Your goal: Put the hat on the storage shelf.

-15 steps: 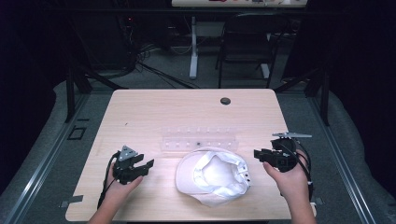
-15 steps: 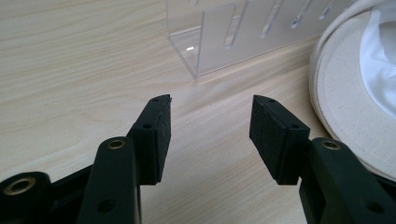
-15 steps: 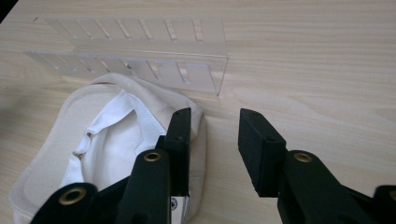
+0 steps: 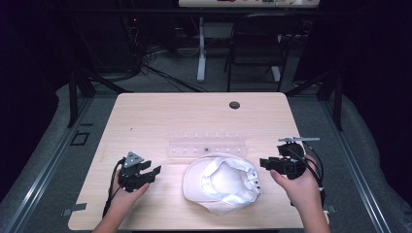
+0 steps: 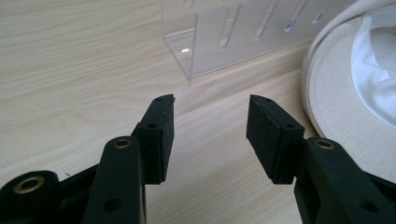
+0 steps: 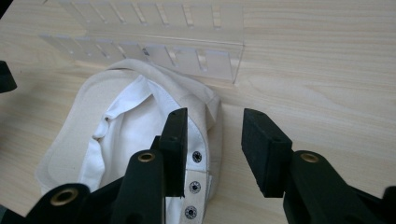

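Flanking an upturned white cap (image 4: 222,182), both tools empty.
Left tool (image 4: 151,172) and right tool (image 4: 265,162) rest on the counter (image 4: 160,116), jaws parted, either side of the cap, which touches a clear rack (image 4: 206,143). No grasp yet; handling all remains.

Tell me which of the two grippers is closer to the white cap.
The right gripper. Its open jaws sit just beside the snap-strap edge of the cap, while the left gripper stands farther off, with bare table between it and the brim.
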Demonstrator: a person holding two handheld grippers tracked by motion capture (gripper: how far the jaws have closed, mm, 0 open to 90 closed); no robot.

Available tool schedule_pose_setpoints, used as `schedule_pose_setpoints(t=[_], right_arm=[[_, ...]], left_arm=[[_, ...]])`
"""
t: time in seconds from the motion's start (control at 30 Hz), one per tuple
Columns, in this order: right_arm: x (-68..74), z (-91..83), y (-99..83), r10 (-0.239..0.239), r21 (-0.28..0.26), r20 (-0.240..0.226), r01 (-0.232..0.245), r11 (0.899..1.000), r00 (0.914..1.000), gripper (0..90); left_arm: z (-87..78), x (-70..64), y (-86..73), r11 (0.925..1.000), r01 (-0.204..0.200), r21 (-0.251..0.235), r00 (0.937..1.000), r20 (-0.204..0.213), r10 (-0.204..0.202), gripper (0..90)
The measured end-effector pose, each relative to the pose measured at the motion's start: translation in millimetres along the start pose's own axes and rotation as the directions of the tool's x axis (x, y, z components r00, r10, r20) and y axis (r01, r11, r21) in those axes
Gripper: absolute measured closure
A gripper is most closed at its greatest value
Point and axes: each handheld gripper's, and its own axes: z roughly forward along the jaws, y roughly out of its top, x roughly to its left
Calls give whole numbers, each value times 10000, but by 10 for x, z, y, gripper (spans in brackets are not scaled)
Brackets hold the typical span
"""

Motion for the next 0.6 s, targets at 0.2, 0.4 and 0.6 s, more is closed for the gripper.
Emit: schedule_pose_setpoints(t=[0.2, 0.4, 0.6], right_arm=[[3, 54, 86, -99, 734, -400, 128, 9972, 9991, 625], [7, 97, 154, 128, 1698, -577, -28, 9855, 9983, 635], [10, 76, 246, 505, 2339, -669, -335, 9717, 9965, 621]], left_arm=[[19, -3, -15, 9999, -89, -92, 10000, 30, 89, 519], [38, 20, -33, 9999, 104, -75, 9999, 47, -104, 514], [36, 13, -30, 9998, 100, -158, 9999, 22, -100, 509]])
